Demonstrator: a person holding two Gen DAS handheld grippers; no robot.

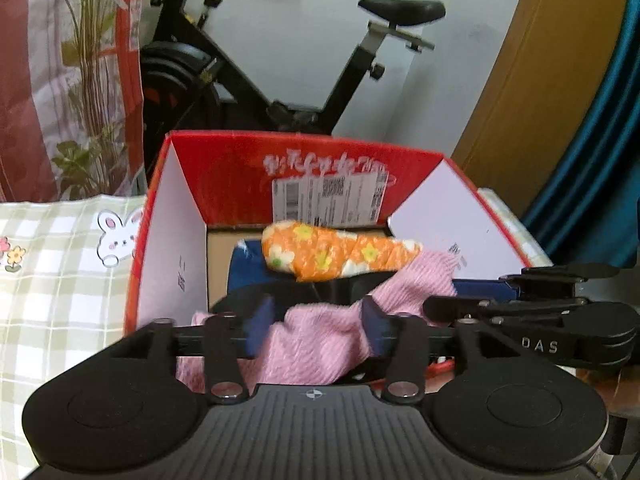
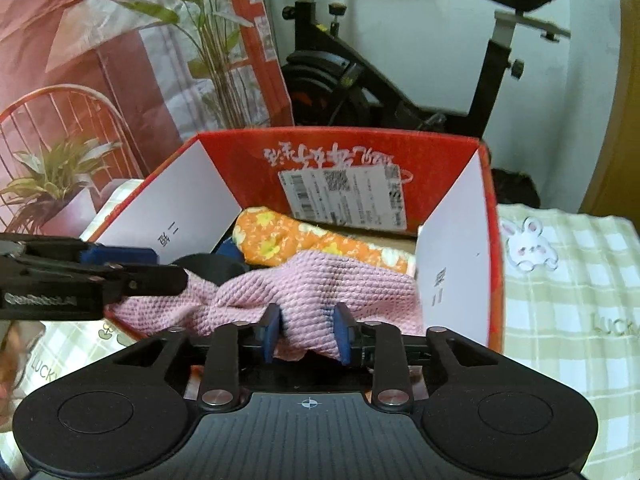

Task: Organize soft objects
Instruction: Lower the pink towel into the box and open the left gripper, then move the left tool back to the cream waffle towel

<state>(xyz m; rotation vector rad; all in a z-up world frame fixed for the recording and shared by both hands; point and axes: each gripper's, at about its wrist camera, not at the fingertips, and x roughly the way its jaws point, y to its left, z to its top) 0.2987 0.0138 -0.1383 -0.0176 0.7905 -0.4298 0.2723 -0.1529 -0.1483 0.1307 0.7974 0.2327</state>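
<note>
A pink knitted cloth [image 1: 320, 340] [image 2: 320, 292] hangs stretched over the near edge of an open red cardboard box [image 1: 304, 168] [image 2: 360, 152]. My left gripper [image 1: 318, 330] is shut on one end of it; it shows from the side in the right wrist view [image 2: 120, 276]. My right gripper [image 2: 308, 334] is shut on the other end; it shows in the left wrist view [image 1: 500, 304]. Inside the box lie an orange flowered soft piece [image 1: 340, 252] [image 2: 288, 240], a dark blue item [image 1: 244, 272] and something black.
The box stands on a green checked cloth with a rabbit print [image 1: 60, 260] [image 2: 568, 280]. An exercise bike [image 1: 280, 60] [image 2: 400, 72] and a potted plant [image 2: 208, 20] stand behind the box. A wooden panel [image 1: 540, 80] is at the right.
</note>
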